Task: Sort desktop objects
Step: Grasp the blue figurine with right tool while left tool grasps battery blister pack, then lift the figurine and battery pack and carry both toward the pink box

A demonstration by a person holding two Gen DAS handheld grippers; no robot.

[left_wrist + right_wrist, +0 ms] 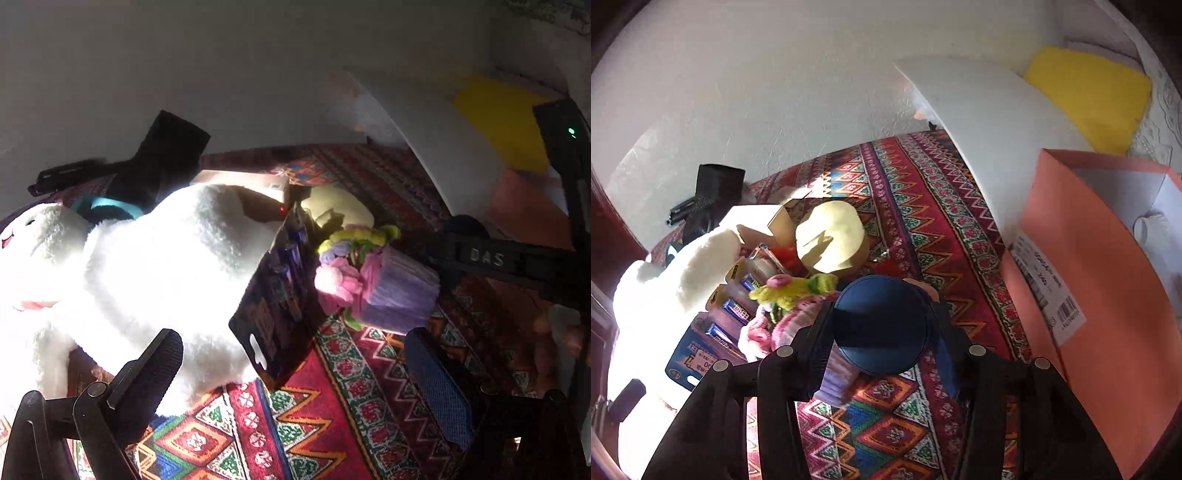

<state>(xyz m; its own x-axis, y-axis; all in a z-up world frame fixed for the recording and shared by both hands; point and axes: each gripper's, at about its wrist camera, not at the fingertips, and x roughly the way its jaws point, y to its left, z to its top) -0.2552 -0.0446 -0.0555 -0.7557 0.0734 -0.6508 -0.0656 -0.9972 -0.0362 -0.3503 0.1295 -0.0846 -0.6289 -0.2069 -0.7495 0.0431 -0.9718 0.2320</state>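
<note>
My right gripper [882, 321] is shut on a dark blue round object [882, 295] and holds it above the patterned cloth [923, 221]. Just left of it lie a knitted flower pot [798, 295], a battery pack [716, 332] and a white plush toy [665, 295]. My left gripper [295, 384] stands open low over the cloth, with nothing between its fingers. Ahead of it the battery pack [280, 295] leans on the plush toy [147, 273]. The purple knitted flower pot [388, 291] lies to the pack's right.
An open orange box [1108, 295] stands at the right. A cream round box [831, 236] and a cardboard box [768, 221] sit behind the flowers. A black object [166, 155] leans at the wall. A white board [979, 129] and yellow cloth [1089, 96] lie far right.
</note>
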